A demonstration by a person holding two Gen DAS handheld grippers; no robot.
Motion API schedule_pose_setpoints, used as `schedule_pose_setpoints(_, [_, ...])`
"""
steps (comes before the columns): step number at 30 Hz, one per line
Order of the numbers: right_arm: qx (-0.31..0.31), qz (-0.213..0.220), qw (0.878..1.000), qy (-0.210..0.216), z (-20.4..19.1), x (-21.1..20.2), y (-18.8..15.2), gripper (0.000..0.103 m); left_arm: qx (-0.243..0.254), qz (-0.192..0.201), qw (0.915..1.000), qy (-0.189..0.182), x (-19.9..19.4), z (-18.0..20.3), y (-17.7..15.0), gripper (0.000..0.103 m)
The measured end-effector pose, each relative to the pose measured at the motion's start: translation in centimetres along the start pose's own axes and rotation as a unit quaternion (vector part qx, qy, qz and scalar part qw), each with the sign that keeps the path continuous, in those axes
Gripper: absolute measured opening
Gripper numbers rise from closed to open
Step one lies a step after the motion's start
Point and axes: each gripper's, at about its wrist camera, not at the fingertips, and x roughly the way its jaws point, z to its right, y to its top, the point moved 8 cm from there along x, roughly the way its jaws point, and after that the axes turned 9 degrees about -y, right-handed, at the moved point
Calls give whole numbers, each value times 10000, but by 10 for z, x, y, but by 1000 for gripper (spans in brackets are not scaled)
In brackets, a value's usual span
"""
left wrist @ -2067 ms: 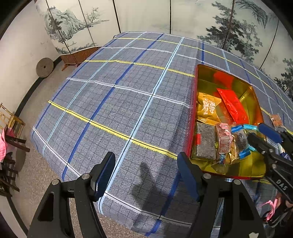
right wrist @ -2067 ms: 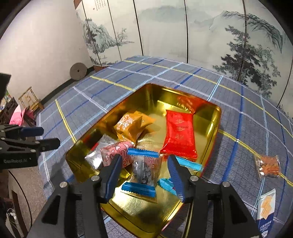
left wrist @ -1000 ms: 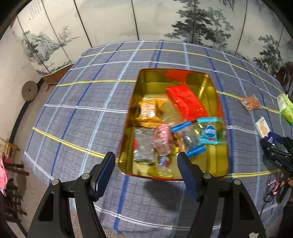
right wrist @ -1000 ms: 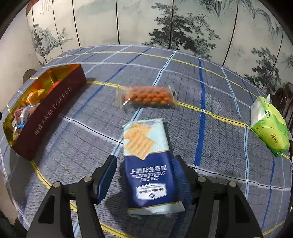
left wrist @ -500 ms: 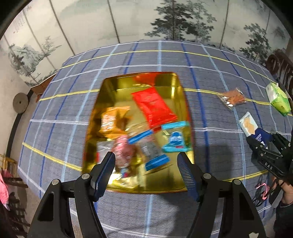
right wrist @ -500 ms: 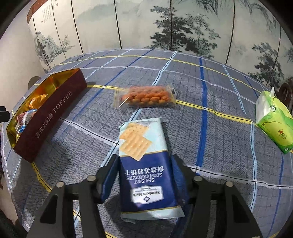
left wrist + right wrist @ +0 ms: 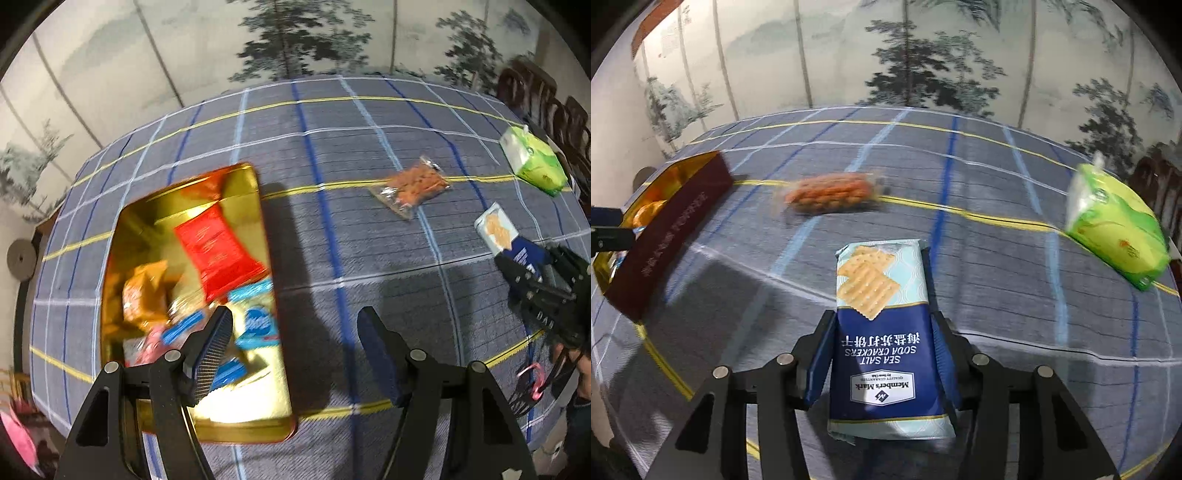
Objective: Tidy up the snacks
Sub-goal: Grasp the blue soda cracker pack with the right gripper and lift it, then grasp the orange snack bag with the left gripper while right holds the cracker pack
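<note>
Right tongs [image 7: 882, 354] pinching the cracker pack [image 7: 884, 332] by its blue end, over the checked surface [image 7: 997, 258]. Left tongs [image 7: 295, 343] spread wide, holding nothing, above the gold tin [image 7: 255, 402] of snacks.

The left wrist view is looking steeply down from high above the bench [image 7: 369, 155], right of the gold tin [image 7: 258, 424]. The right wrist view is looking low and near across it, sharing the tin [image 7: 672, 229] and cracker pack [image 7: 886, 332].
</note>
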Motion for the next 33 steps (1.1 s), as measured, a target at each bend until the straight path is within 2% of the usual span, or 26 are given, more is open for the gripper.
schedule_pose_setpoints(6, [424, -16, 9981, -443, 50, 11, 5, 51, 285, 34, 9995, -89, 12, 19, 17, 67])
schedule_pose_setpoints(11, [519, 12, 9963, -687, 76, 19, 10, 51, 533, -2, 9984, -188, 23, 31, 32, 67])
schedule_pose_setpoints(16, [531, -26, 9955, -788, 95, 26, 11, 51, 829, -33, 9964, -176, 33, 43, 45, 67])
schedule_pose_setpoints(19, [626, -55, 9950, -779, 107, 29, 11, 51, 999, -37, 9945, -305, 41, 51, 54, 67])
schedule_pose_setpoints(24, [647, -57, 9948, -784, 108, 31, 13, 51, 1129, -107, 9918, -584, 56, 64, 69, 67])
schedule_pose_setpoints(33, [648, -57, 9948, -779, 109, 31, 13, 51, 1557, -154, 9842, -831, 80, 88, 91, 67])
